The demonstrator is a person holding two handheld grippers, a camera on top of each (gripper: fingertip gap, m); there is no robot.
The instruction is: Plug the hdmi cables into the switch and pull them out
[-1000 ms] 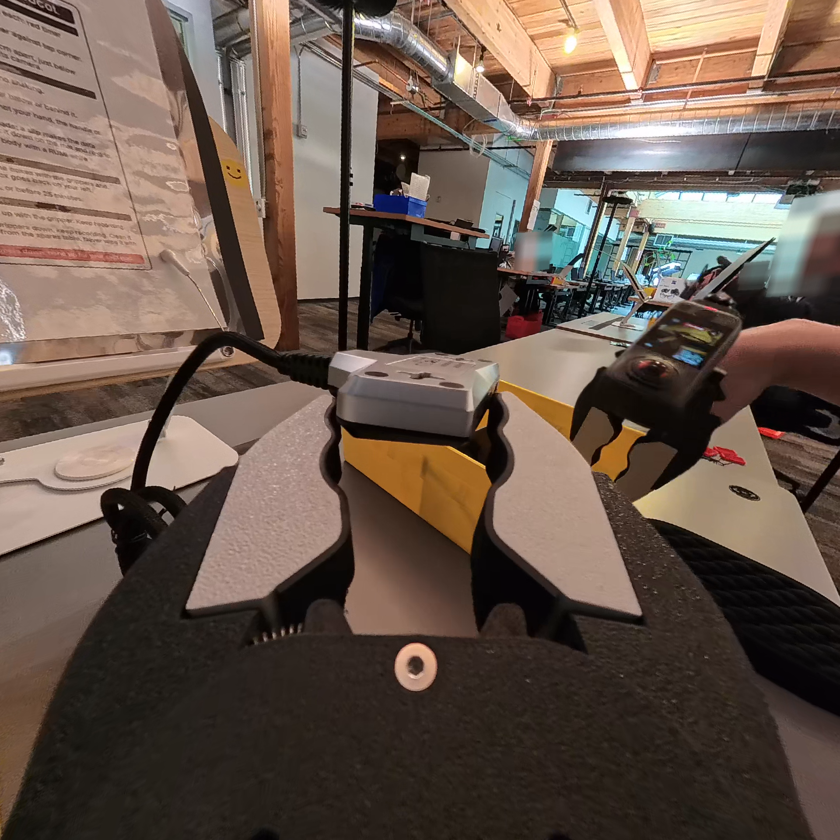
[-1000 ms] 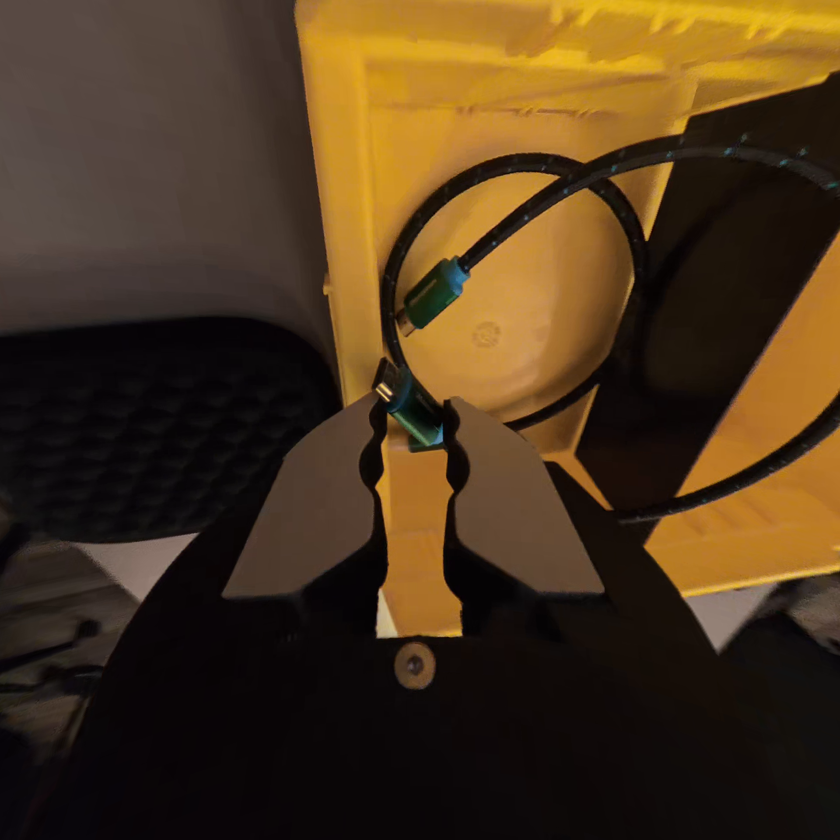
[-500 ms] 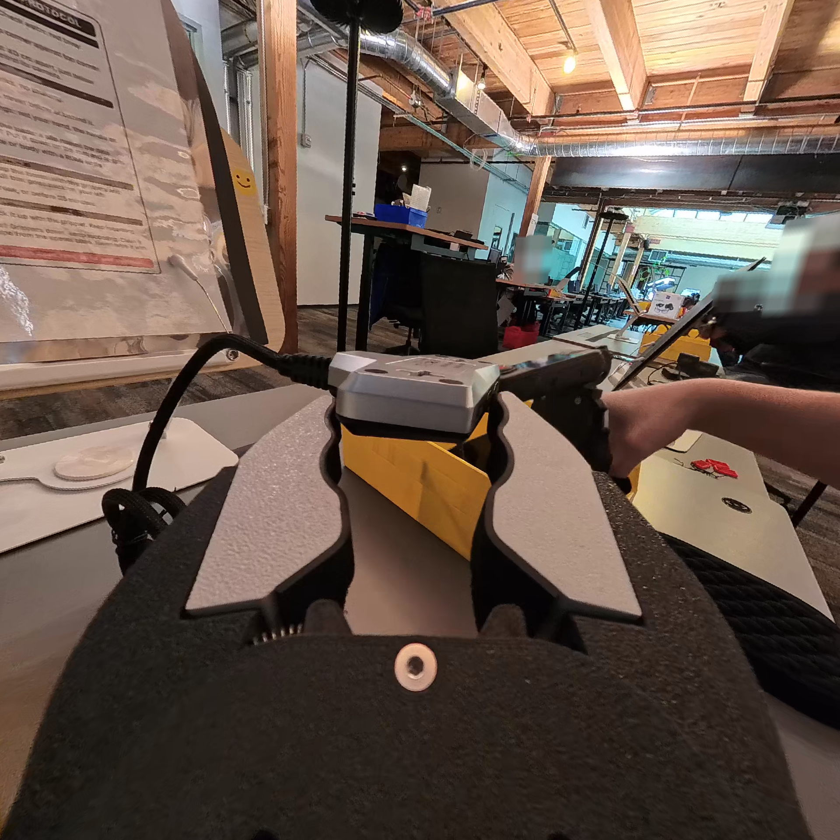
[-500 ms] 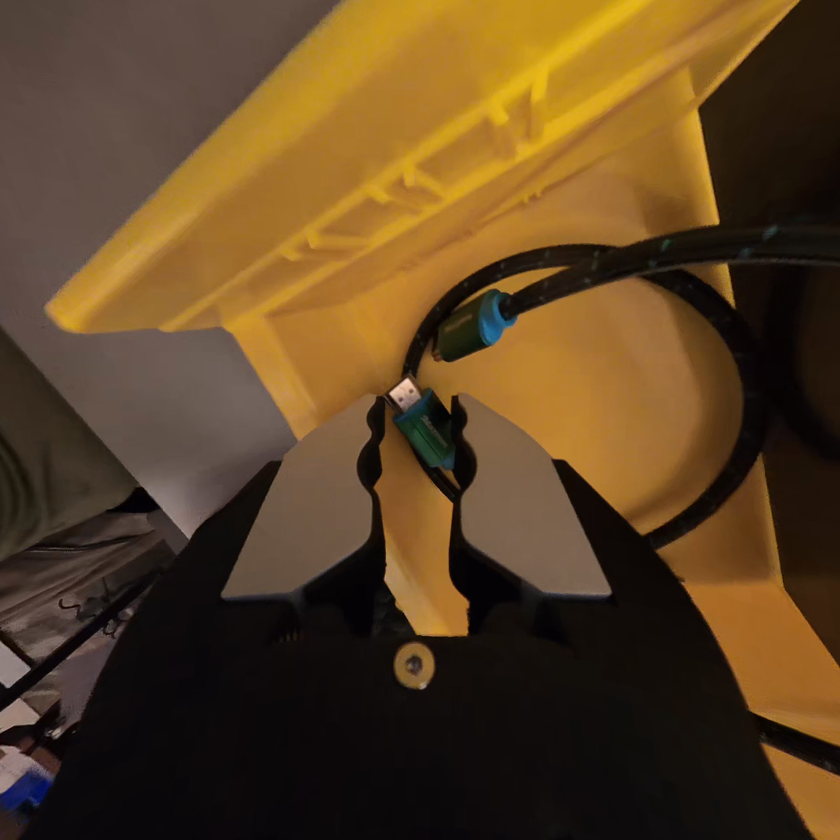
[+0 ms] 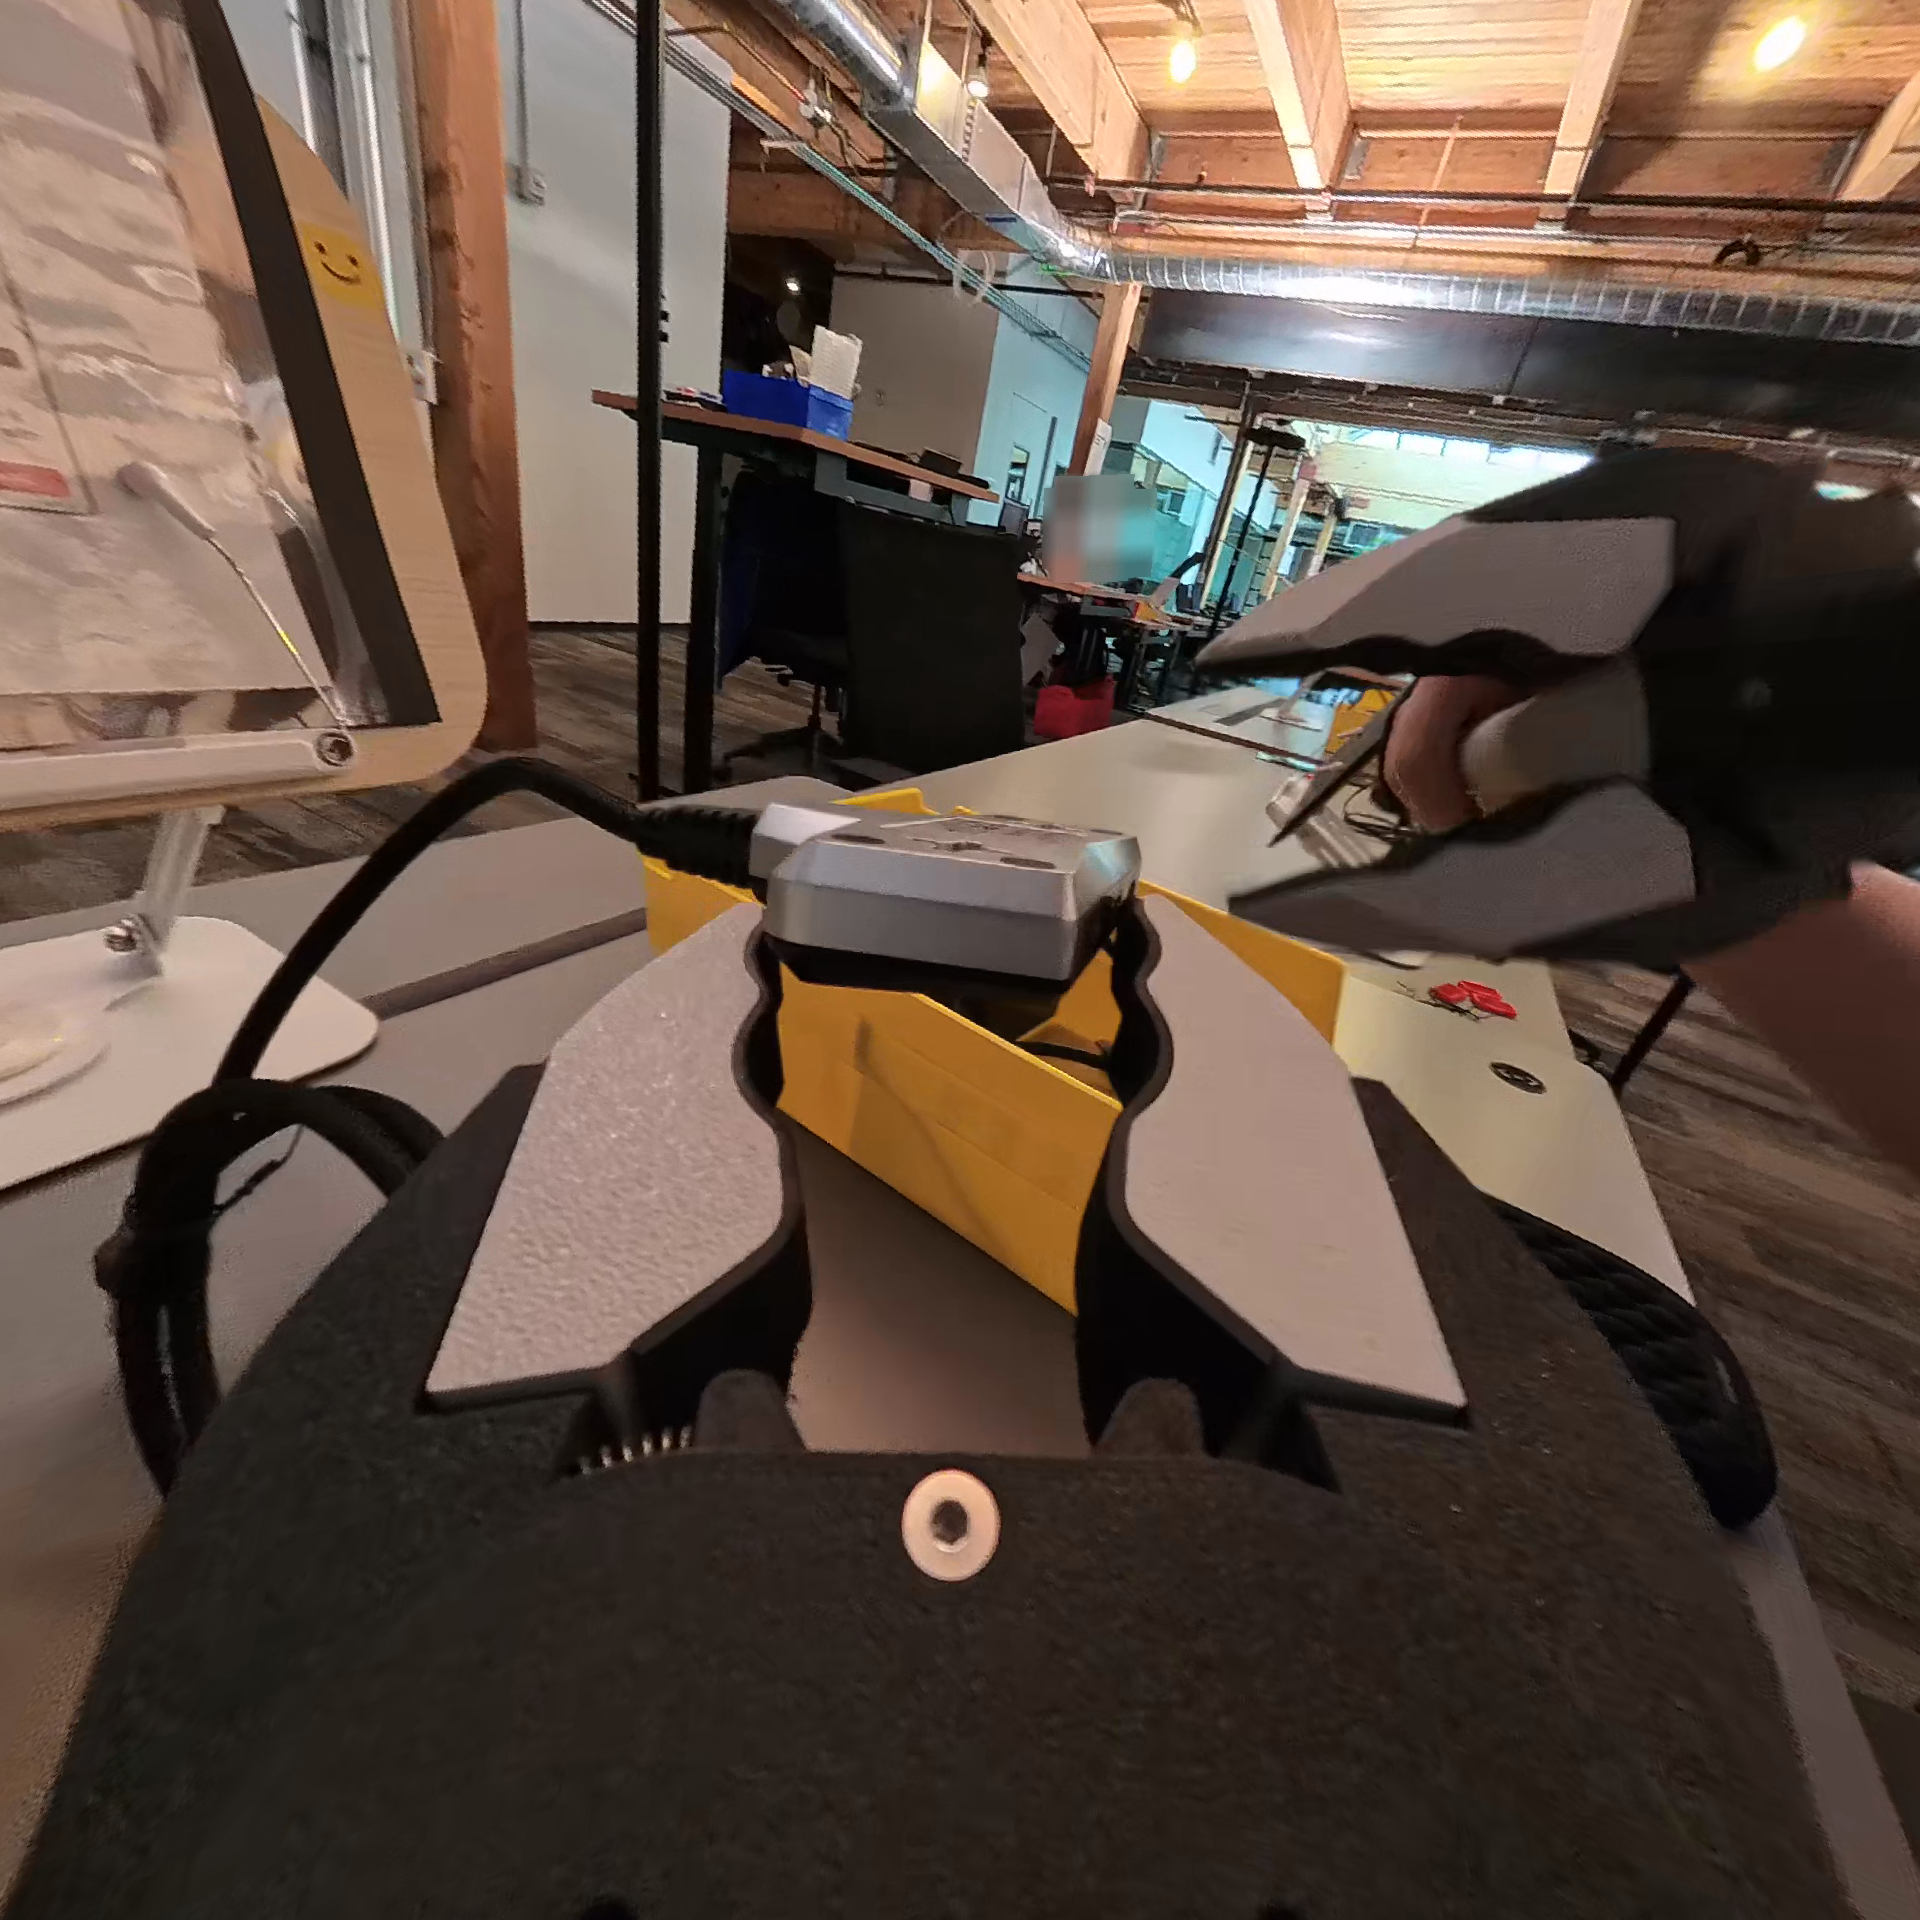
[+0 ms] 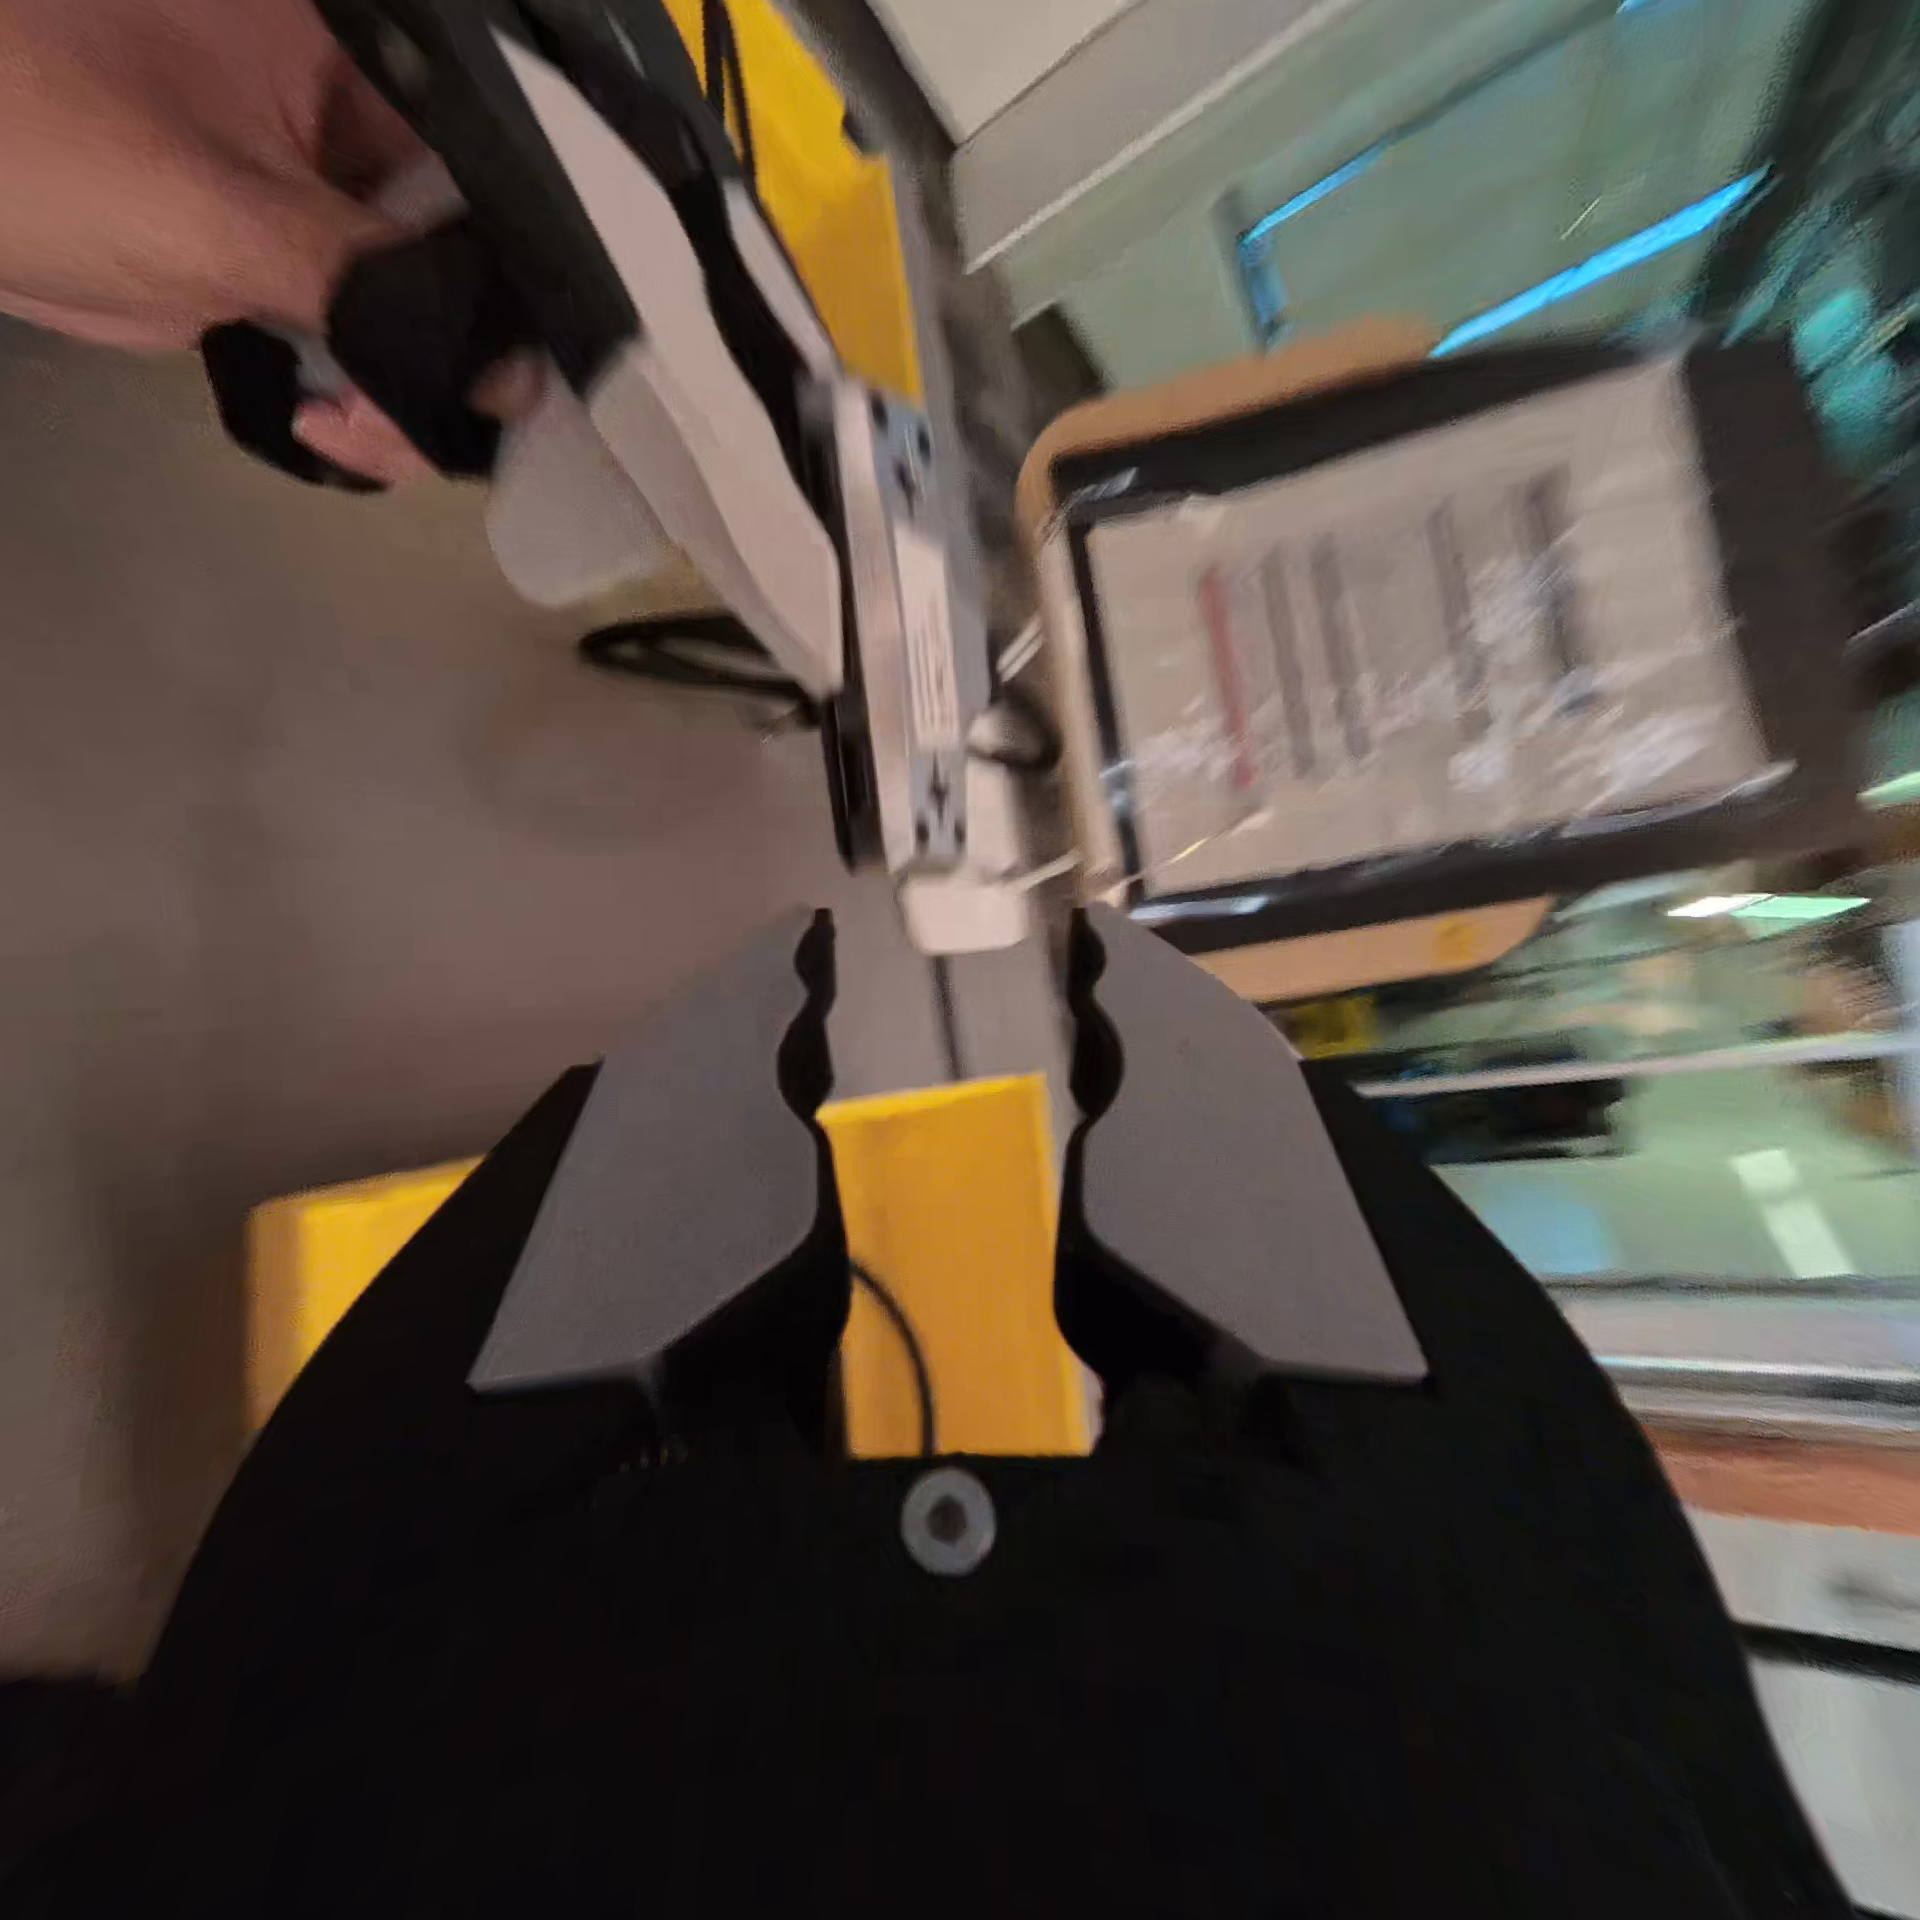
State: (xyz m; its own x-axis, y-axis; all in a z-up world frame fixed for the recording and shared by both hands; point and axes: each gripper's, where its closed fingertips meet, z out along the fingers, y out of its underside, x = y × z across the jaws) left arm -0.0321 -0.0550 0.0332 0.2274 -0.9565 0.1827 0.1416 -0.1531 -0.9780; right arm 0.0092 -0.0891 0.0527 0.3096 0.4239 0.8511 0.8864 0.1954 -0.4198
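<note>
- Since a second ago the right gripper (image 6: 945, 925) has left the yellow plastic bin (image 5: 966, 1101) and swung toward the switch, its green plug gone; fingers apart, holding nothing.
- Left gripper (image 5: 945, 935) fingers clamp the sides of the silver metal box-shaped switch (image 5: 951, 899), held above the bin over the grey bench (image 5: 499, 914).
- Black braided HDMI cable (image 6: 894, 1351) stays in the bin.
- Risk: no plug in hand, so insertion can't start; smooth switch may slip.
- Finger pads are grainy, with wavy edges.

A yellow bin (image 5: 966, 1122) sits on the grey table (image 5: 499, 914), near a framed sheet on a stand (image 5: 156, 520).
</note>
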